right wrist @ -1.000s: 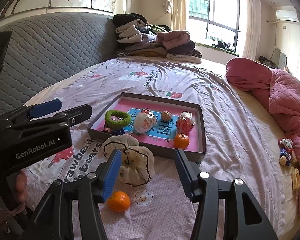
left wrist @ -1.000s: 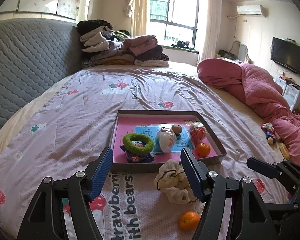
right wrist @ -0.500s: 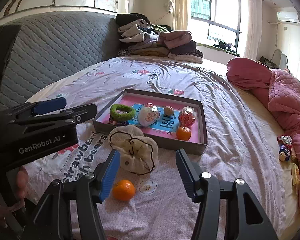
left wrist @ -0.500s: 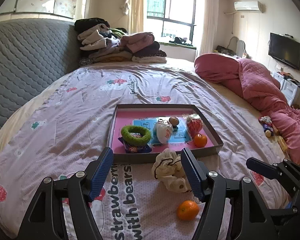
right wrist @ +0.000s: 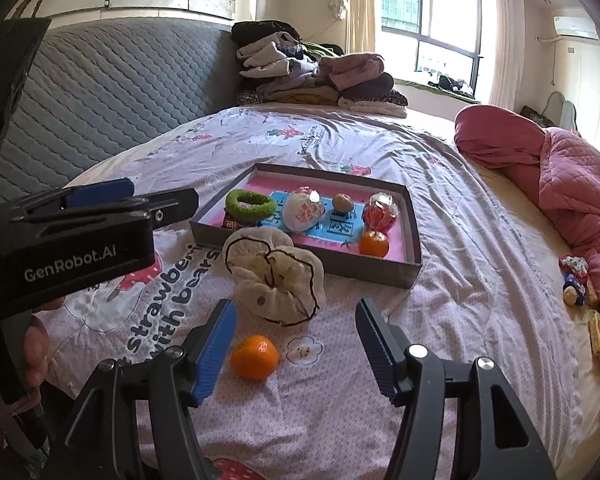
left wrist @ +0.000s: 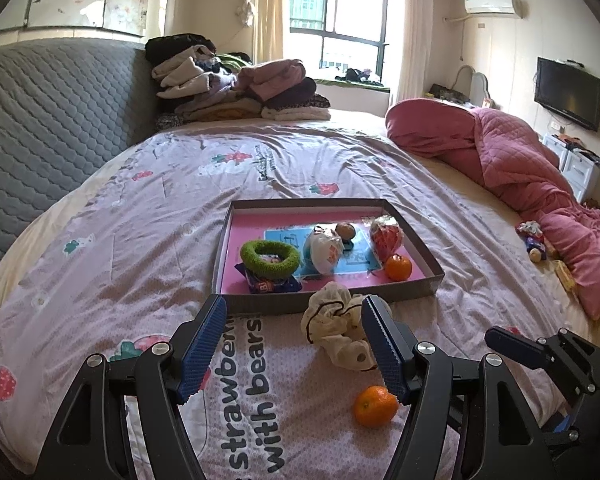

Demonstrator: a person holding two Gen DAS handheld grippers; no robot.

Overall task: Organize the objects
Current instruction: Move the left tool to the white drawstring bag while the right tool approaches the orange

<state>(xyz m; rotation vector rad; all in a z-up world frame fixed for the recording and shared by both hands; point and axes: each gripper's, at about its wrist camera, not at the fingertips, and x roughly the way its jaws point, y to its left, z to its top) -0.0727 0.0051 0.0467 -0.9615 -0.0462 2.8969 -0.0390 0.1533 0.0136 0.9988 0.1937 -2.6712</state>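
A shallow grey box (left wrist: 332, 302) (right wrist: 412, 236) with a pink floor lies on the bed. It holds a green ring (left wrist: 270, 256) (right wrist: 249, 205), a white wrapped snack (left wrist: 325, 249) (right wrist: 303, 213), a small brown ball (left wrist: 345, 231), a red packet (left wrist: 386, 237) (right wrist: 381, 212) and an orange (left wrist: 398, 267) (right wrist: 373, 243). A cream drawstring pouch (left wrist: 336, 330) (right wrist: 276, 276) and a loose orange (left wrist: 375, 406) (right wrist: 255, 357) lie on the sheet in front of the box. My left gripper (left wrist: 294, 352) is open and empty above the sheet. My right gripper (right wrist: 294, 344) is open and empty, the loose orange between its fingers' lines.
A pile of folded clothes (left wrist: 236, 84) sits at the bed's far end by the grey padded headboard (left wrist: 40, 128). A pink quilt (left wrist: 520, 184) runs along the right side, with small toys (left wrist: 534, 240) beside it.
Both grippers have drawn back slightly from the box, so the pouch and loose orange sit further into view. Both stay open and empty.
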